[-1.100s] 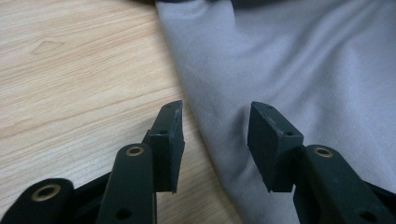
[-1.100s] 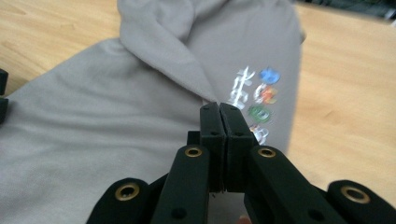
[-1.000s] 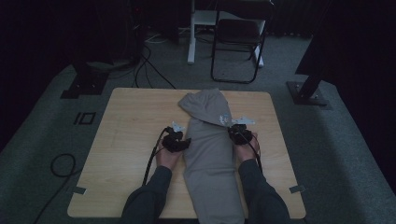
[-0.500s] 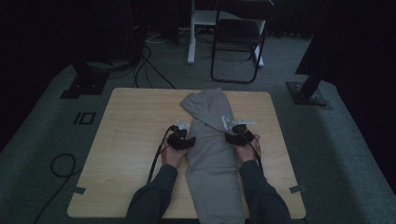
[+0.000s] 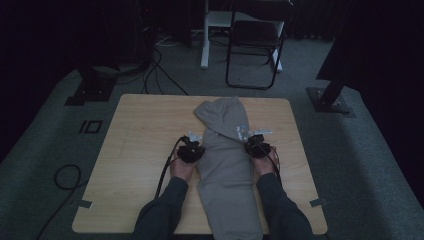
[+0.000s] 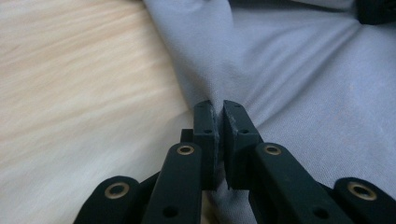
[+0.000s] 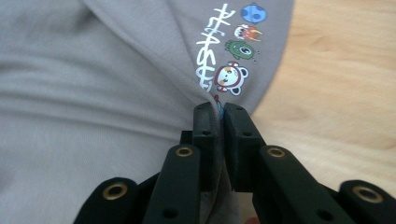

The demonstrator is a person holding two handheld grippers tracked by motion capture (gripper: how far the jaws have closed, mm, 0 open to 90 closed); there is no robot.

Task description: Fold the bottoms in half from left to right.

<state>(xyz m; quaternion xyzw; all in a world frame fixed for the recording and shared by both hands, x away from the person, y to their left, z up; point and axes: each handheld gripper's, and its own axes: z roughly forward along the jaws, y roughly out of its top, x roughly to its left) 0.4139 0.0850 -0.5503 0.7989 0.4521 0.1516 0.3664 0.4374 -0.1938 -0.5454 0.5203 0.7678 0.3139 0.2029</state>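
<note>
- Cloth of a grey hooded top (image 5: 225,165) is laid lengthwise down the middle of the wooden table (image 5: 145,150), hood end pointed away from the person and hem end hung over the near edge
- Left gripper (image 5: 192,148) is set at the top's left edge, and its jaws have just been closing; in the left gripper view a fold of the grey fabric (image 6: 289,79) is pinched between the pads, so it is clenched on the top
- Right gripper (image 5: 256,142) is set at the opposite edge, level with the left one; its jaws have also just been closing, and a fold beside the small cartoon print (image 7: 229,51) is clamped between them
- Matching grips on both long edges are judged to be taken so that the top can be lifted or folded evenly, without one side being dragged
- Bare wood is left on both sides of the top, wider on the left, and a strip of it is left beyond the hood
- Far edge of the table is faced by a folding chair (image 5: 255,45) on the carpet, well apart from it
- Cables (image 5: 165,172) are trailed back from the grippers along the forearms and could be snagged on the cloth during a fold
</note>
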